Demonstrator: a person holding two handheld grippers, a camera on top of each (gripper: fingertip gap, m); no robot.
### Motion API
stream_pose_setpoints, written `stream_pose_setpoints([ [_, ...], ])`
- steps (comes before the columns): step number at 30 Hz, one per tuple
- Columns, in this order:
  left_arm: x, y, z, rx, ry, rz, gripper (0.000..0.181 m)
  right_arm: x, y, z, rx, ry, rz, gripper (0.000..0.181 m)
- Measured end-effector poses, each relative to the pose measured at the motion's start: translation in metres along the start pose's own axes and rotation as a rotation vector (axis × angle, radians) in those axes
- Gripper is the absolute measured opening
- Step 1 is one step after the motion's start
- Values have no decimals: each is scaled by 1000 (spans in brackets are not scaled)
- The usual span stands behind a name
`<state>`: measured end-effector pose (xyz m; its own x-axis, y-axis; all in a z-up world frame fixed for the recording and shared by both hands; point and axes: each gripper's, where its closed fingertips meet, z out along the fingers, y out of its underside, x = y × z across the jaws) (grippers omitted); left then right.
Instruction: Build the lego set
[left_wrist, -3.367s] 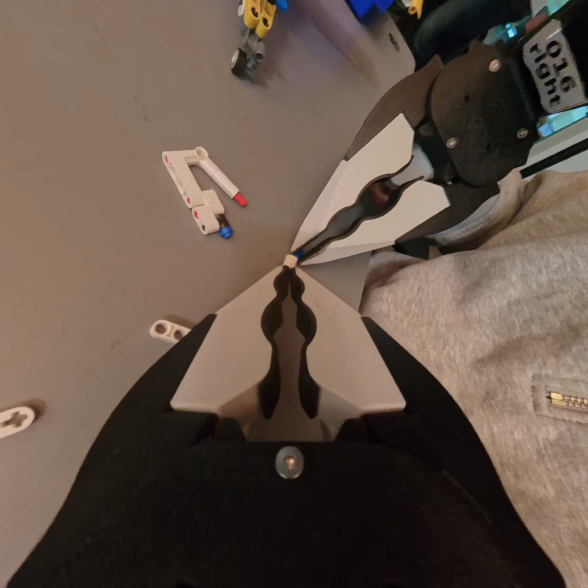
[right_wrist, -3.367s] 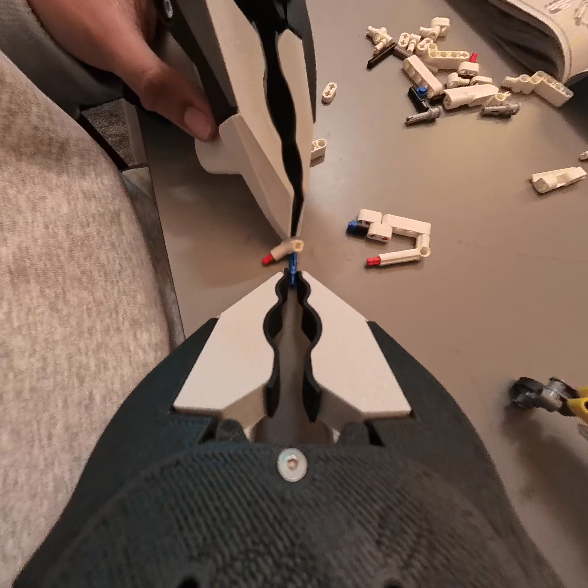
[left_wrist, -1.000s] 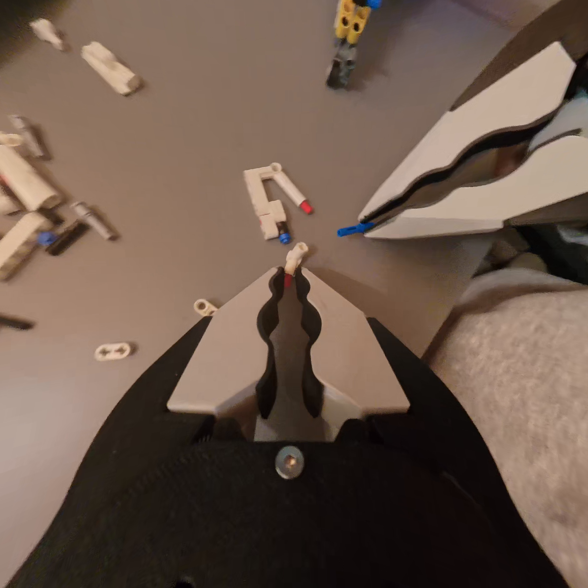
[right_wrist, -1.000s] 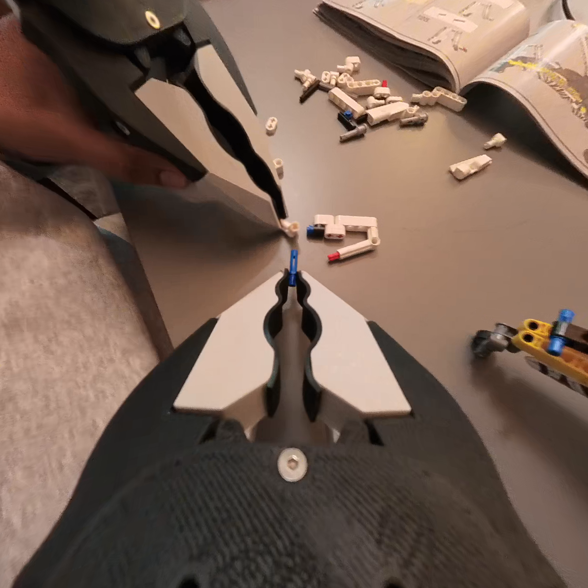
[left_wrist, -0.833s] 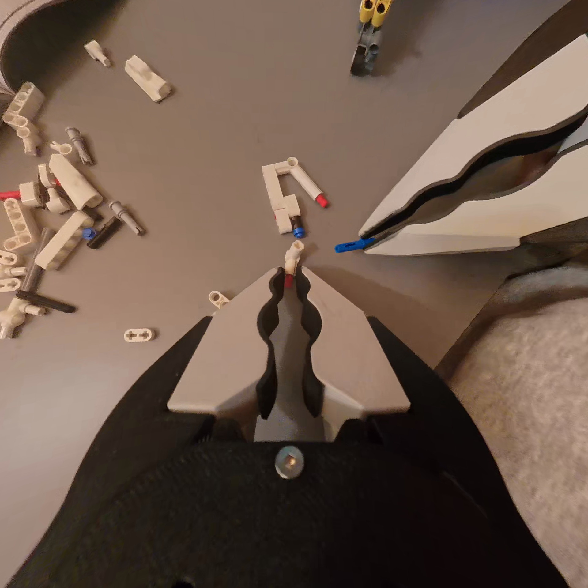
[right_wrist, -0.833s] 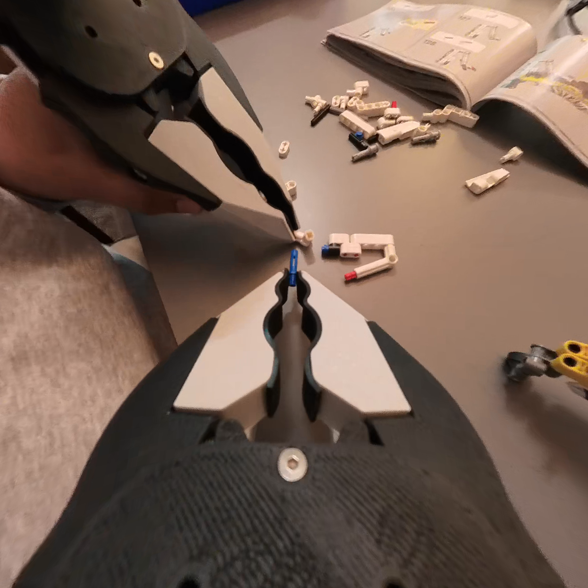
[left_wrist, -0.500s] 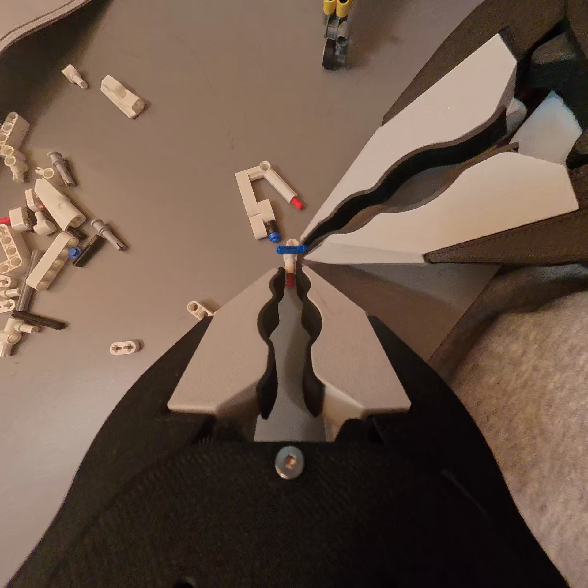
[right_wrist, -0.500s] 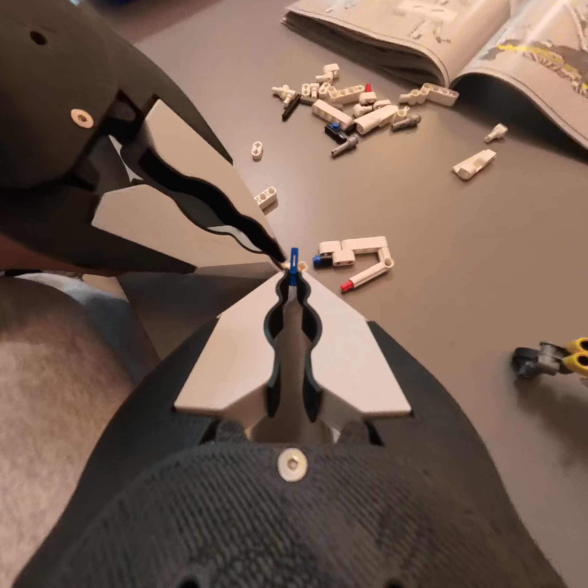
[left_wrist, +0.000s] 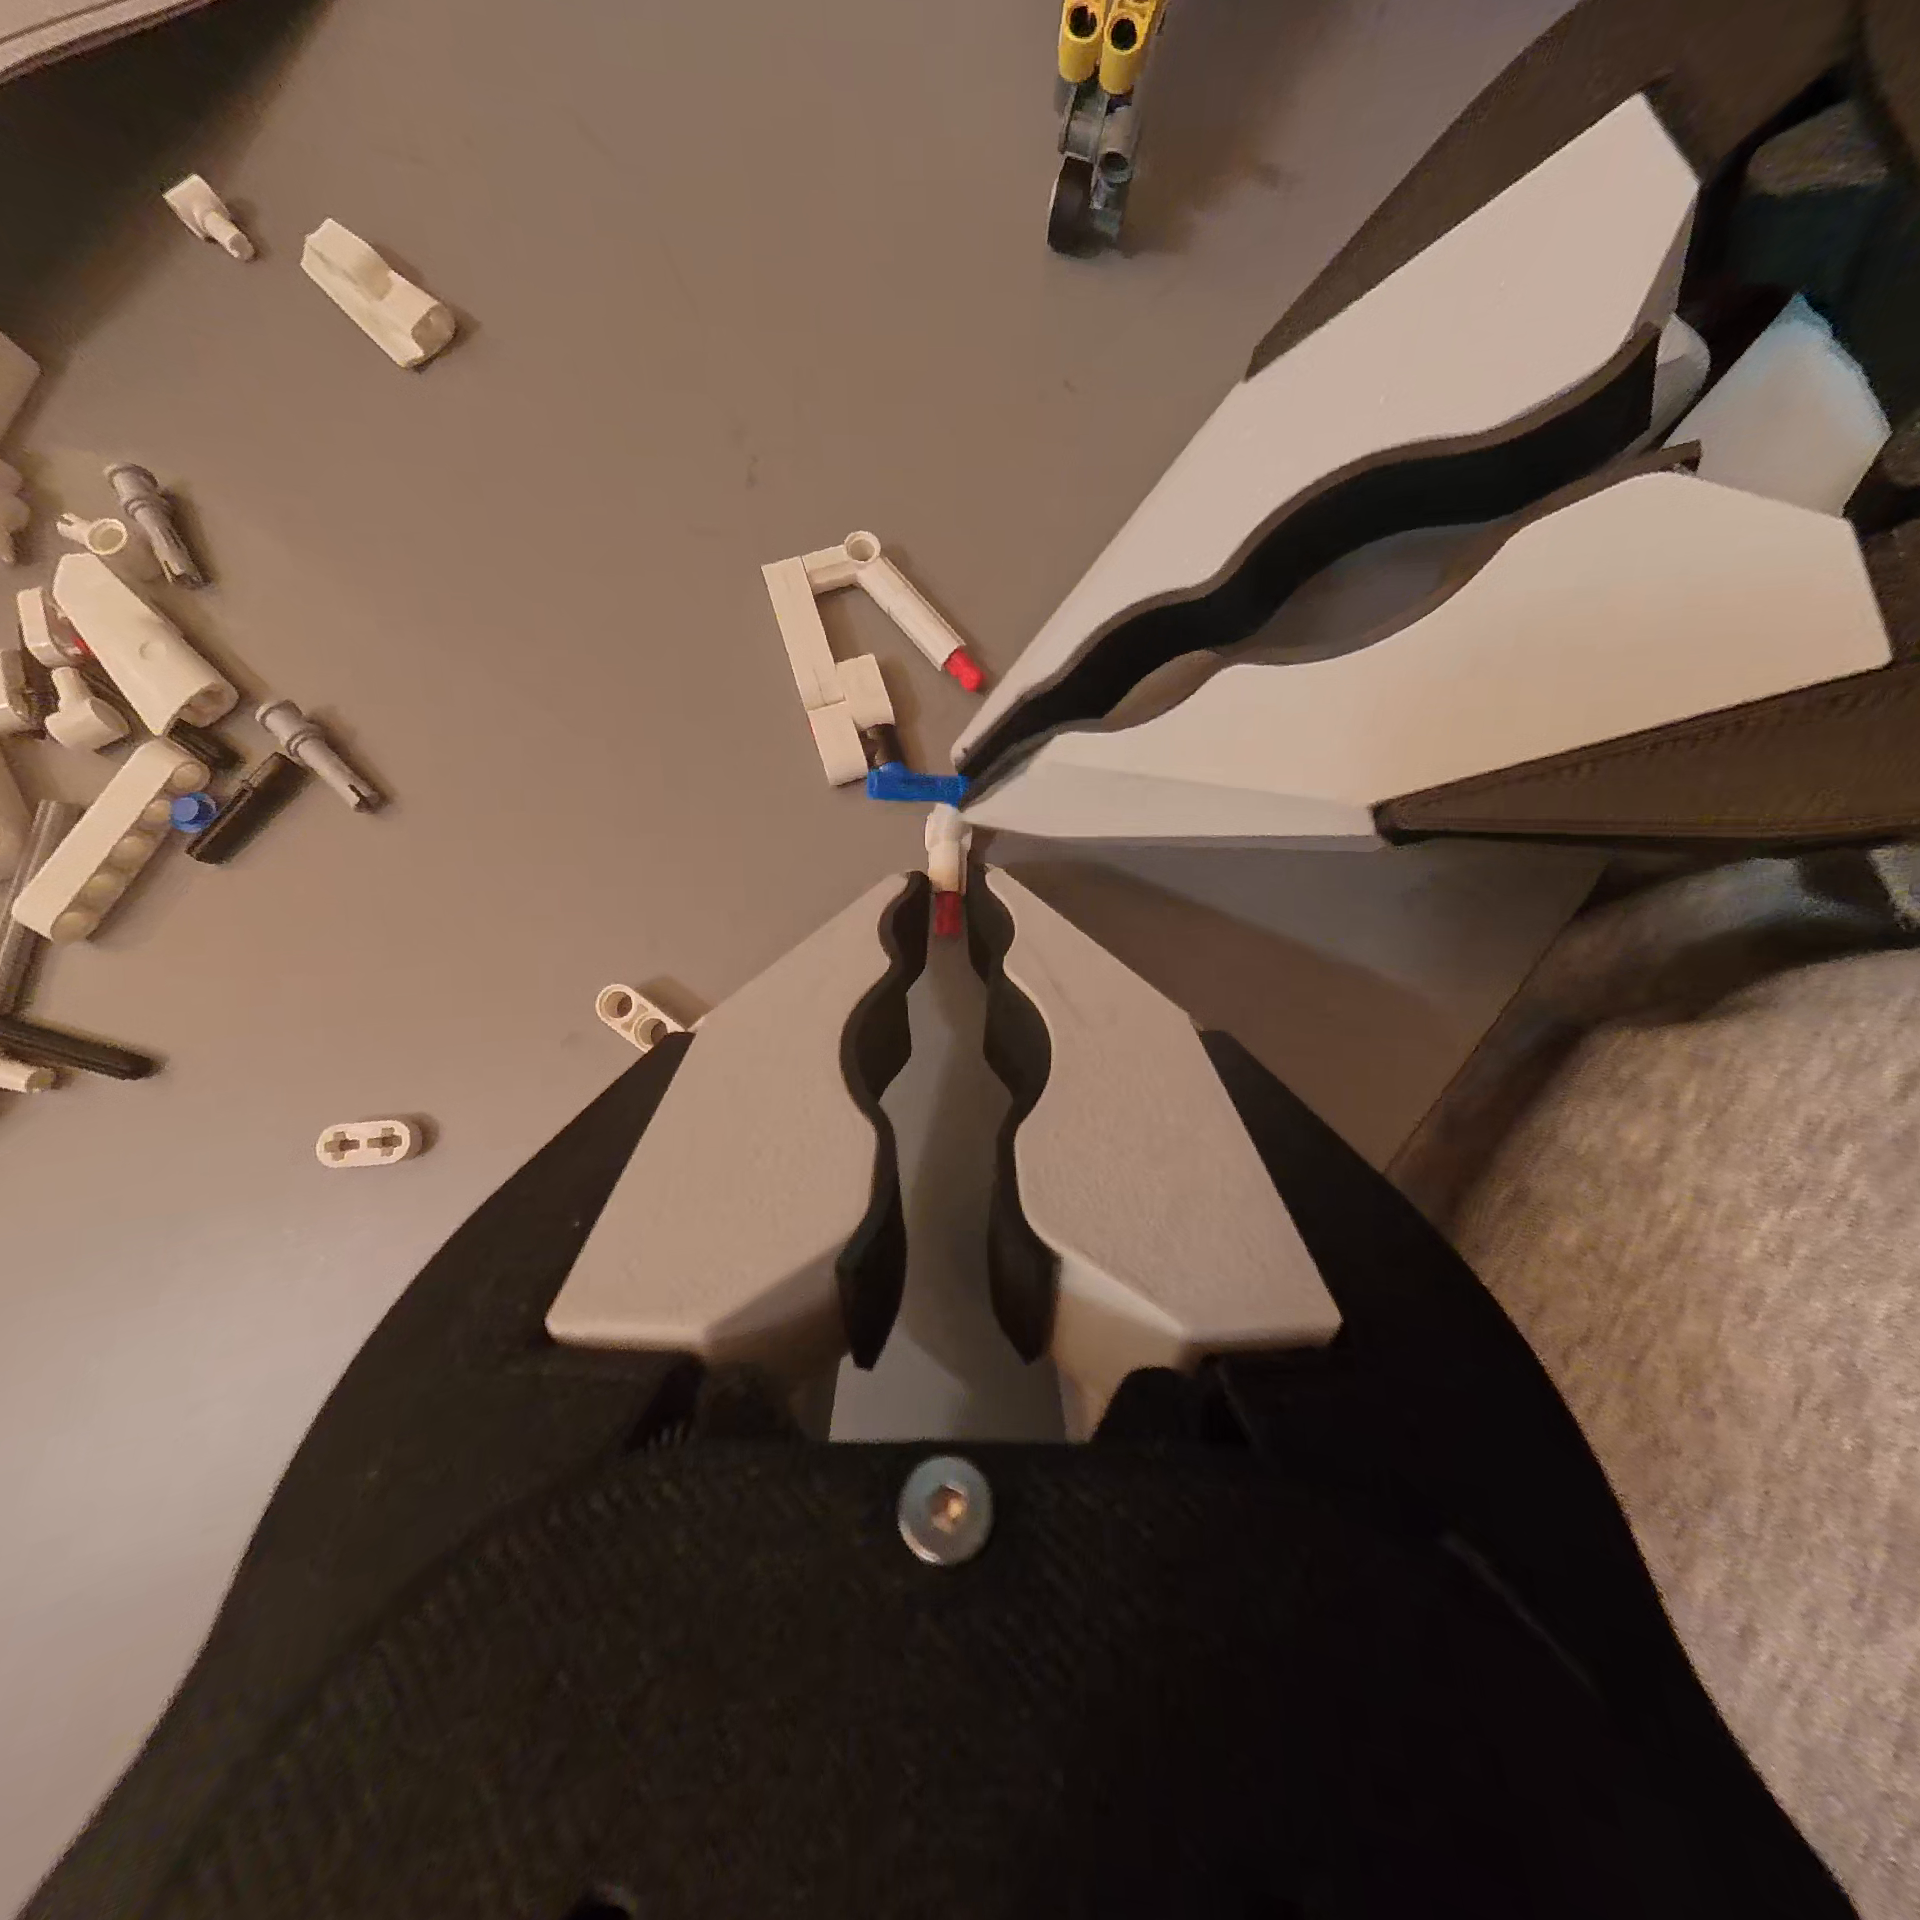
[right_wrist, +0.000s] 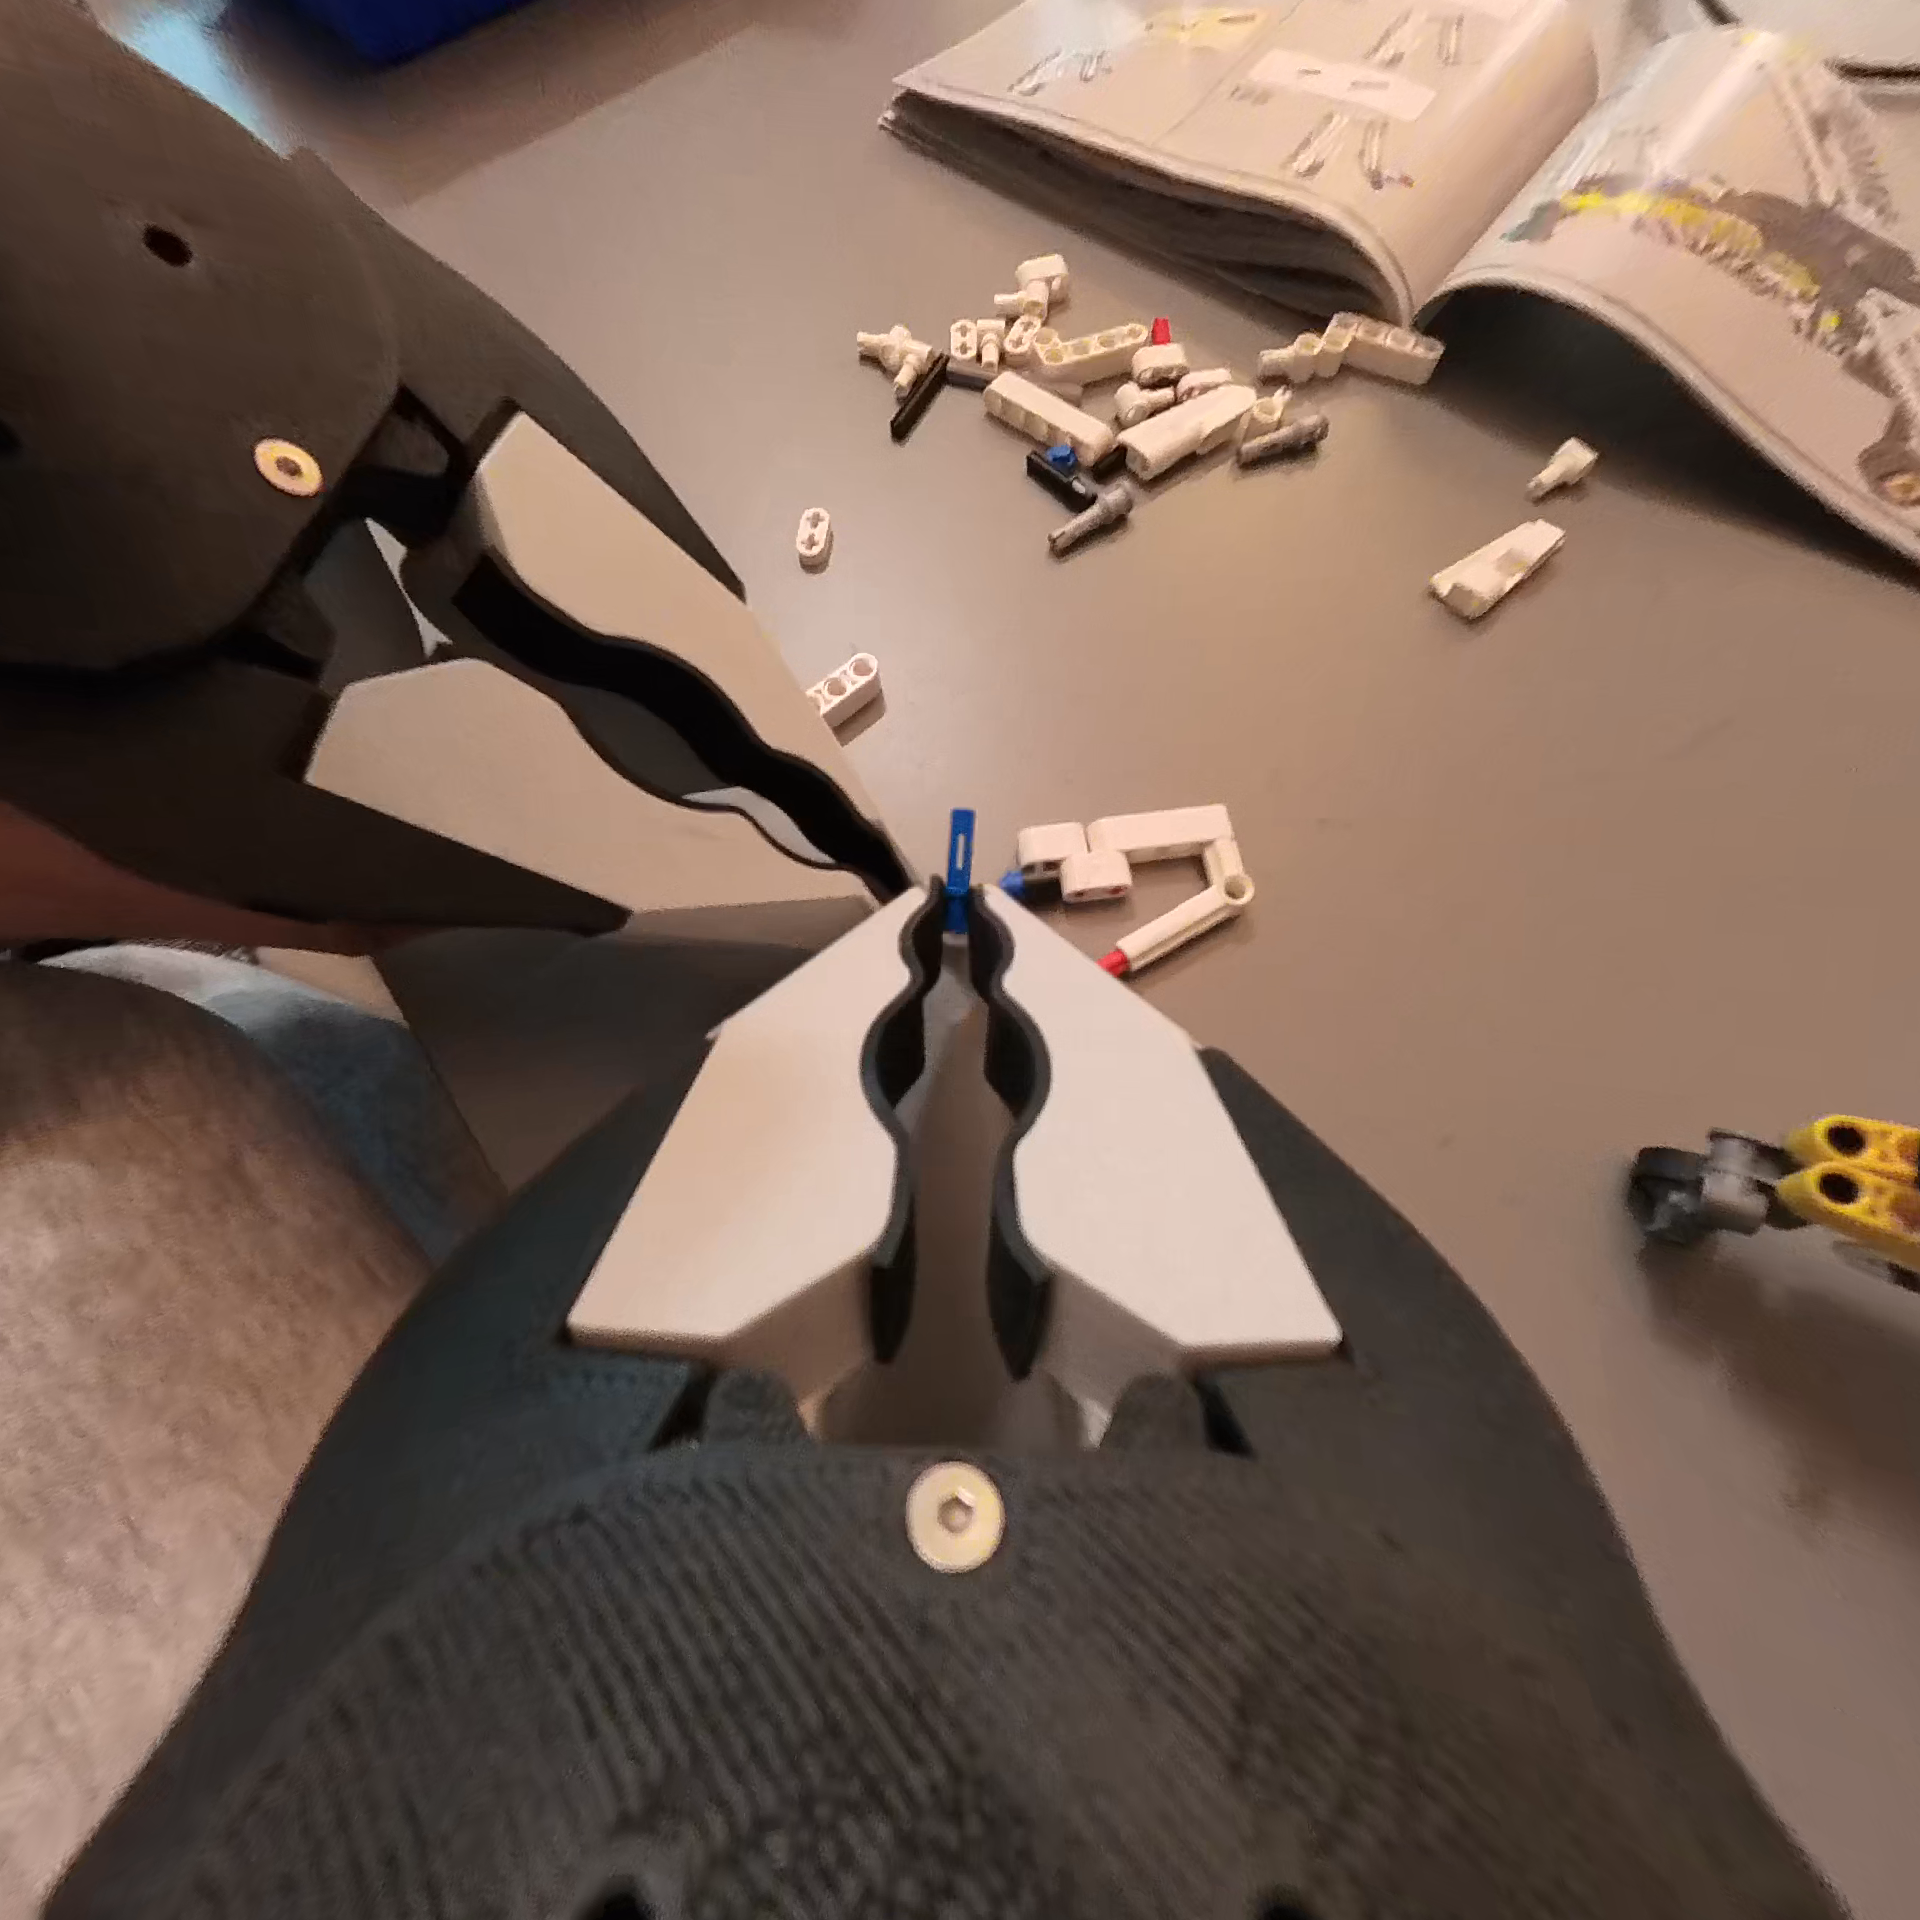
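My left gripper (left_wrist: 945, 896) is shut on a small white connector (left_wrist: 943, 844) with a red pin in its near end. My right gripper (right_wrist: 961, 906) is shut on a blue pin (right_wrist: 962, 847) that sticks out past its tips. In the left wrist view the right gripper (left_wrist: 964, 792) comes in from the right, and its blue pin (left_wrist: 906, 784) lies crosswise just beyond the connector's far end. In the right wrist view the left gripper (right_wrist: 902, 881) meets my tips from the left, and the connector is hidden there. A white partial assembly (left_wrist: 840, 665) lies on the table just beyond (right_wrist: 1132, 862).
A pile of loose white, grey and black parts (right_wrist: 1122, 395) lies farther out, below an open instruction booklet (right_wrist: 1455, 156). A yellow and grey sub-assembly (right_wrist: 1818, 1184) sits to the right. Small white links (left_wrist: 636, 1013) lie near the left fingers. A person's grey clothing (left_wrist: 1662, 1247) borders the table edge. My two grippers' fingertips are within a few centimetres of each other.
The two grippers have closed the gap between them. The blue pin, clear of the connector a second ago, now sits right at its far end. Both stay shut on their parts.
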<state>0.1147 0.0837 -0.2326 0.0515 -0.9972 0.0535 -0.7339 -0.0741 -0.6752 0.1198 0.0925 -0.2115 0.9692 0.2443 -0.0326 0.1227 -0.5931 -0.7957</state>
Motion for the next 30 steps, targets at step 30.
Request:
stream_pose_setpoints([
  [30, 18, 4, -4, -11, 142, -135, 30, 12, 22, -6, -31, 47, -30, 3],
])
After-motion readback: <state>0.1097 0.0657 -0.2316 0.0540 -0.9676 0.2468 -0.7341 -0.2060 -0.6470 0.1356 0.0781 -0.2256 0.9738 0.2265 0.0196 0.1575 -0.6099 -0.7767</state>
